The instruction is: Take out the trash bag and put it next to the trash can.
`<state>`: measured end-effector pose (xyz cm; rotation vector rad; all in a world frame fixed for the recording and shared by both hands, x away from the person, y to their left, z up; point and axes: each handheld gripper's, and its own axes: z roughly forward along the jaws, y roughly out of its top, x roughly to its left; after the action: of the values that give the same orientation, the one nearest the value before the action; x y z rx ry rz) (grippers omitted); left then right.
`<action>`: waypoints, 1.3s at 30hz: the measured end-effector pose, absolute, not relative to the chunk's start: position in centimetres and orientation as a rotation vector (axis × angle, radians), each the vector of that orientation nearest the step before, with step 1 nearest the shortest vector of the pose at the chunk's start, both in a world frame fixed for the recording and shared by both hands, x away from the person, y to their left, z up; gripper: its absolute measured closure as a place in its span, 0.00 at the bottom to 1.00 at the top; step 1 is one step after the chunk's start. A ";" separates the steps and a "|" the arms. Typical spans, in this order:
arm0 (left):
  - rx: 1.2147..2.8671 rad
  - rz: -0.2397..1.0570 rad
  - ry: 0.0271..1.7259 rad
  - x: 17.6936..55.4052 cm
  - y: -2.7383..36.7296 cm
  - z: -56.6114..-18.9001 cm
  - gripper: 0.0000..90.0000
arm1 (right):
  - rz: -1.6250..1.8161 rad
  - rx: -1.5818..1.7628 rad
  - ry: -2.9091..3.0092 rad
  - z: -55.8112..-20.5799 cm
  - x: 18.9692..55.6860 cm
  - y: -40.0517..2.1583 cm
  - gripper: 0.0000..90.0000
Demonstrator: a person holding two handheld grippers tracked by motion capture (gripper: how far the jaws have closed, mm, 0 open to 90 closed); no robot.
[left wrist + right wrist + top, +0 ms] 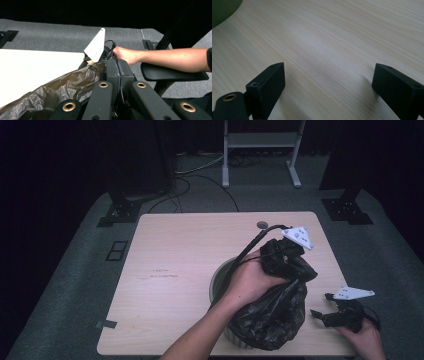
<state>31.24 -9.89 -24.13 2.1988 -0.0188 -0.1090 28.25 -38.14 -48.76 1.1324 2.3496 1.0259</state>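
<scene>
The left gripper (295,256) clamps the black bag (274,315) over the bin (218,279), while the right gripper (328,82) rests wide open on the table (170,270).

Left gripper (295,251) with jaws pressed together, right gripper (328,85) low, jaws wide apart.

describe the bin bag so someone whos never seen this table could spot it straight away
On the light wooden table, look to the near right part, where a round pale bin stands. The black bin bag drapes over the bin's right side, its top pinched in the shut left gripper. It is the one dark, crinkled, glossy plastic thing there; the right gripper beside it is hard, with open jaws.
</scene>
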 end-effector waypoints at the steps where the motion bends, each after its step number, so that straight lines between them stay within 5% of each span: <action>1: 2.210 -0.112 -0.026 31.2 -10.4 -24.3 0.99 | 1.026 1.132 2.350 -48.8 28.2 -38.1 0.11; 16: 2.147 -0.064 0.078 31.7 -6.3 -23.4 0.59 | 1.025 1.134 2.350 -48.8 28.2 -38.1 0.11; 27: 2.058 -0.006 0.164 31.0 -0.5 -23.0 0.16 | 1.057 1.143 2.367 -48.5 28.4 -38.3 0.14; 33: 2.021 0.087 0.216 30.2 2.8 -23.5 0.02 | 1.122 1.139 2.342 -47.6 28.2 -38.2 0.14; 39: 1.948 0.147 0.264 29.0 6.3 -24.5 0.00 | 1.176 1.134 2.330 -46.4 27.7 -38.0 0.14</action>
<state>28.98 6.34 -24.54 1.9482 0.2642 0.1474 27.69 -38.04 -46.37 1.1342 2.3297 1.1762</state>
